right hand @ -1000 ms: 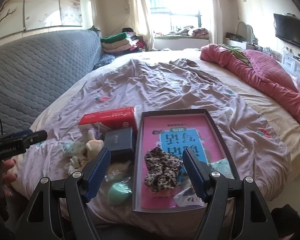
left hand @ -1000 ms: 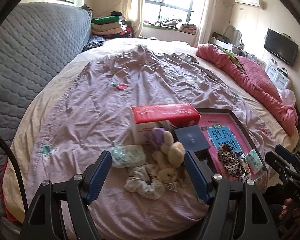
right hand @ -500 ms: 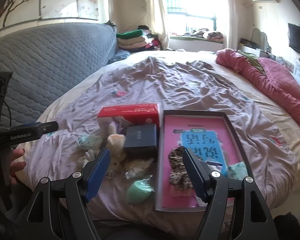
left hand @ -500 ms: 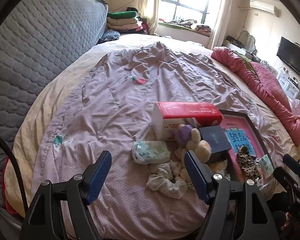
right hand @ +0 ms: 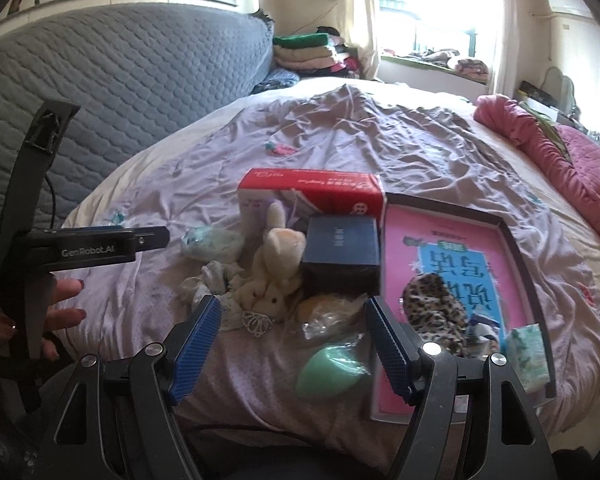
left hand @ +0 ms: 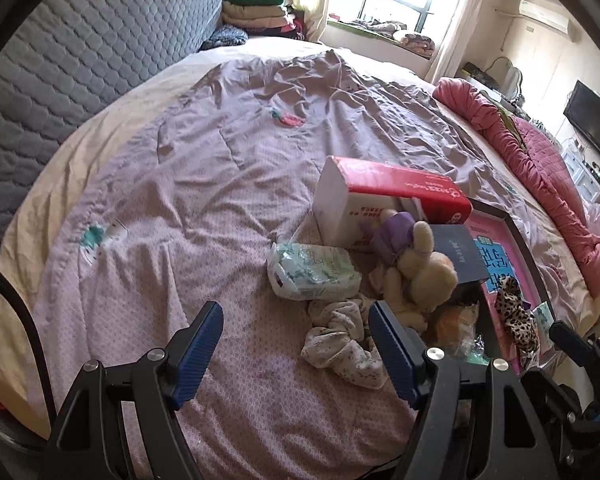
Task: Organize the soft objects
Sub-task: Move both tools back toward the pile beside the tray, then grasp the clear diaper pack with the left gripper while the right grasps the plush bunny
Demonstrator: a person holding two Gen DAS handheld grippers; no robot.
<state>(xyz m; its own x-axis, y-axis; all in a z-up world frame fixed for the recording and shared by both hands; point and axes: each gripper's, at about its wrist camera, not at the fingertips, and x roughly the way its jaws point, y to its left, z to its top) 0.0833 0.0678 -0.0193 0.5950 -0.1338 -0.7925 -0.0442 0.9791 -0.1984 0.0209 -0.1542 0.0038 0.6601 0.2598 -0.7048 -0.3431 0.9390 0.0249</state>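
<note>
On the bed lie a cream plush rabbit, a white scrunchie, a tissue pack and a green sponge in plastic wrap. A leopard scrunchie lies in the pink-lined tray. My left gripper hangs open just left of the white scrunchie, nothing between its fingers. My right gripper stands open above the bed, in front of the rabbit and the sponge.
A red and white tissue box and a dark blue box stand behind the toys. A small mint pack sits in the tray's near corner. A grey headboard and a pink quilt border the bed.
Both grippers have swung left and sunk toward the bed. The toy pile now sits right of centre in the left view, and centred between the fingers in the right view. Both stayed open.
</note>
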